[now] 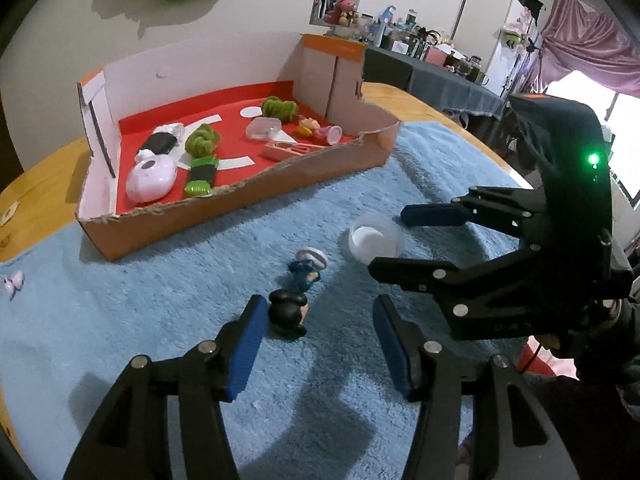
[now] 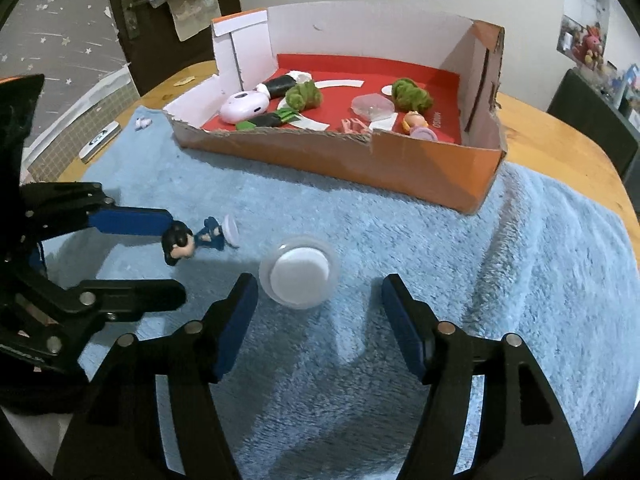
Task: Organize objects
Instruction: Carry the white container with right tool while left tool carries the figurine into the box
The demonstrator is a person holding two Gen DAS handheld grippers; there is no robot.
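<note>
Lived-in home, wooden table (image 2: 560, 128), cluttered sideboard (image 1: 440, 68), pink curtain (image 1: 580, 44), plush toys (image 1: 344, 6)

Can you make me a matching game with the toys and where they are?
Things:
1. black-haired figurine
2. clear round capsule
3. lilac egg-shaped toy
4. tiny lilac toy

Places:
A. inside the cardboard box, at its left end
B. lying on the blue blanket just ahead of the left claw
C. far off near the blanket's left edge
D. just ahead of the right claw

Pairs: 1-B, 2-D, 3-A, 4-C
</note>
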